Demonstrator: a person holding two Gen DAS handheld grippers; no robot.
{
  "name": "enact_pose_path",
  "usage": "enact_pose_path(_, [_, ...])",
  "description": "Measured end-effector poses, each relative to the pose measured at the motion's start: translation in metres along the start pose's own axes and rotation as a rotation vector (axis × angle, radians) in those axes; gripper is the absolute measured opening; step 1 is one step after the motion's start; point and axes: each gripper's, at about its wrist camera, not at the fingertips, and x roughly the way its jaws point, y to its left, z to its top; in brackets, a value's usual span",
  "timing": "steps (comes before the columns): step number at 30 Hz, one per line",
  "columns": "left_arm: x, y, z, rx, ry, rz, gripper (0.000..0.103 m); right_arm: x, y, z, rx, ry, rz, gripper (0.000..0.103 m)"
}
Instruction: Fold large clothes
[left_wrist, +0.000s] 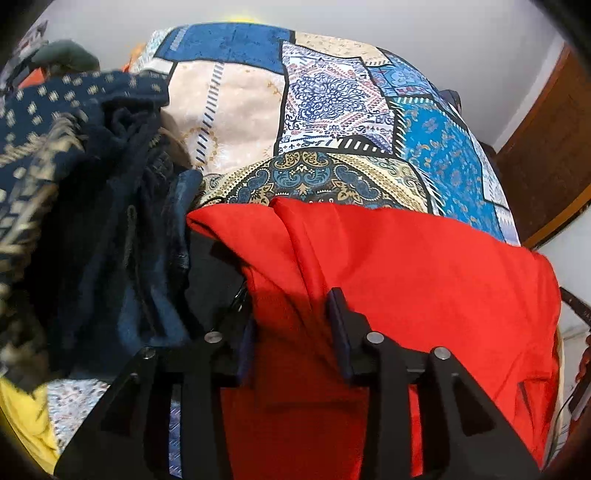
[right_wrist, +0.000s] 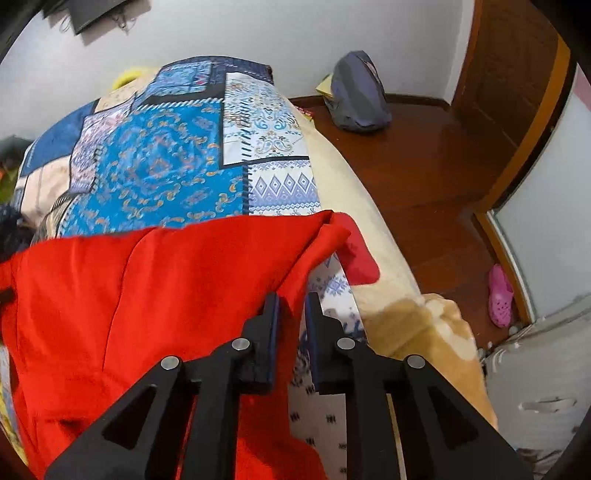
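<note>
A large red garment (left_wrist: 406, 266) lies spread on a patchwork bedspread (left_wrist: 332, 92). In the left wrist view my left gripper (left_wrist: 295, 314) is open, its fingers straddling a raised fold of the red cloth near its left edge. In the right wrist view the red garment (right_wrist: 166, 277) covers the near left, and my right gripper (right_wrist: 291, 306) is at its right edge. Its jaws stand a narrow gap apart with the red hem between them; a firm pinch does not show.
A heap of dark blue patterned clothes (left_wrist: 74, 184) lies left of the red garment, with yellow cloth (left_wrist: 26, 417) below it. A beige blanket (right_wrist: 399, 295) hangs over the bed's right side. Wooden floor (right_wrist: 424, 166), a grey bag (right_wrist: 358, 96) and a pink shoe (right_wrist: 500, 295) are to the right.
</note>
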Motion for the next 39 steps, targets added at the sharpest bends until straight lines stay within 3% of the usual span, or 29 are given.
enact_pose_path(3, [-0.017, -0.008, -0.005, 0.046, -0.018, 0.022, 0.036, -0.023, 0.007, -0.007, -0.042, -0.021, 0.004, 0.013])
enact_pose_path(7, [-0.050, -0.009, -0.016, 0.052, -0.046, -0.017, 0.036, -0.063, 0.014, -0.017, -0.088, -0.073, 0.016, 0.018])
enact_pose_path(9, [-0.068, -0.010, -0.022, 0.056, -0.065, -0.030, 0.036, -0.087, 0.018, -0.025, -0.108, -0.106, 0.029, 0.033])
enact_pose_path(11, [-0.086, -0.011, -0.029, 0.065, -0.078, -0.047, 0.040, -0.102, 0.022, -0.031, -0.125, -0.131, 0.048, 0.059])
enact_pose_path(12, [-0.094, -0.010, -0.032, 0.068, -0.081, -0.058, 0.041, -0.113, 0.024, -0.036, -0.136, -0.147, 0.058, 0.062])
enact_pose_path(16, [-0.128, -0.003, -0.050, 0.074, -0.102, -0.087, 0.055, -0.138, 0.027, -0.058, -0.166, -0.161, 0.061, 0.063])
enact_pose_path(24, [-0.155, 0.025, -0.107, 0.091, -0.050, -0.089, 0.058, -0.142, 0.019, -0.107, -0.131, -0.091, 0.078, 0.063])
enact_pose_path(34, [-0.117, 0.072, -0.199, -0.027, 0.206, -0.212, 0.061, -0.117, 0.002, -0.178, -0.057, 0.103, 0.077, 0.063])
enact_pose_path(39, [-0.095, 0.077, -0.233, -0.093, 0.285, -0.298, 0.061, -0.099, -0.006, -0.207, 0.016, 0.201, 0.117, 0.063])
